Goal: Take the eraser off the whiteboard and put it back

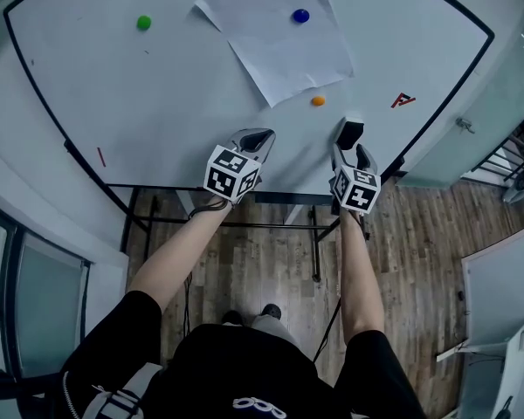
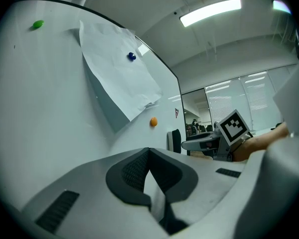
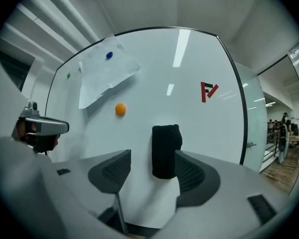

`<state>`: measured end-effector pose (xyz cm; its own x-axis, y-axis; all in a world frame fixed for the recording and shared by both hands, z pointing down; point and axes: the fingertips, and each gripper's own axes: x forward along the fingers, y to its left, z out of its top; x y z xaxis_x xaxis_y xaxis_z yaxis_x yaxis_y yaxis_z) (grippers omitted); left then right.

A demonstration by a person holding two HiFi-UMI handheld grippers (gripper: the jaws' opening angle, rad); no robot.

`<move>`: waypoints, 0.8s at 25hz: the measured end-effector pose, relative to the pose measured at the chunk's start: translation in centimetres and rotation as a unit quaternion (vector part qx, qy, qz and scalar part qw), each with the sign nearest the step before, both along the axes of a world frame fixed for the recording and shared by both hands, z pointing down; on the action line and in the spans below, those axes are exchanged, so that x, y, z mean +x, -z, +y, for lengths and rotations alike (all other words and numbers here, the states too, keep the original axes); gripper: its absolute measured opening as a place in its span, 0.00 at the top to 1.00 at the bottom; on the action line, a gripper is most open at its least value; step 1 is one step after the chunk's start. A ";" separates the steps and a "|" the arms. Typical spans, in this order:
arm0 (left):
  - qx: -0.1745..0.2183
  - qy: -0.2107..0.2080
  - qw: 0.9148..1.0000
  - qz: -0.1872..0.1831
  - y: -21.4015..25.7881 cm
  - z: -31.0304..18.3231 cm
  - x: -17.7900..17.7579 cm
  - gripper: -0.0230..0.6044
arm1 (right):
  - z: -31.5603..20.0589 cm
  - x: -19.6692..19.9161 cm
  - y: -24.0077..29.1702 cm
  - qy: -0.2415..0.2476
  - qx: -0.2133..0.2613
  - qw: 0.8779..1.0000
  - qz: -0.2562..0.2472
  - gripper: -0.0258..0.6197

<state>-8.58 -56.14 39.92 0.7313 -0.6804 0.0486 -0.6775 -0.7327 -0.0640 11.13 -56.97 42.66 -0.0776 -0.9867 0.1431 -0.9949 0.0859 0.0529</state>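
Note:
A black eraser [image 1: 350,133] clings upright to the whiteboard [image 1: 157,103], low on its right side. My right gripper [image 1: 351,154] sits just below it, pointing at the board. In the right gripper view the eraser [image 3: 166,151] stands just beyond the tips of the right gripper [image 3: 152,166]. That gripper is open, with a gap on both sides of the eraser and neither pad pressing on it. My left gripper [image 1: 255,140] is off to the left near the board. It is shut and empty, and its tips meet in the left gripper view [image 2: 148,151].
A sheet of paper [image 1: 284,37] hangs on the board under a blue magnet [image 1: 300,16]. An orange magnet [image 1: 318,100] sits up and left of the eraser, and a green one [image 1: 143,23] is far left. A red logo [image 1: 403,100] marks the board's right side. The board's stand is below.

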 end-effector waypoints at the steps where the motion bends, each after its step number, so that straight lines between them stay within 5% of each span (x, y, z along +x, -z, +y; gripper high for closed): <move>1: 0.000 0.000 1.000 0.001 0.0 -0.2 0.1 0.95 | -0.5 0.1 -0.2 0.001 -0.004 1.000 -0.003 0.55; 20: 0.004 0.008 1.000 -0.016 0.1 -3.6 1.8 0.95 | -5.8 2.5 -1.0 -0.030 -0.006 0.999 -0.026 0.54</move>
<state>-6.79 -59.73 39.85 0.7190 -0.6919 0.0659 -0.6861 -0.7217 -0.0923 13.62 -62.81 43.67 -0.0266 -0.9881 0.1516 -0.9996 0.0269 -0.0005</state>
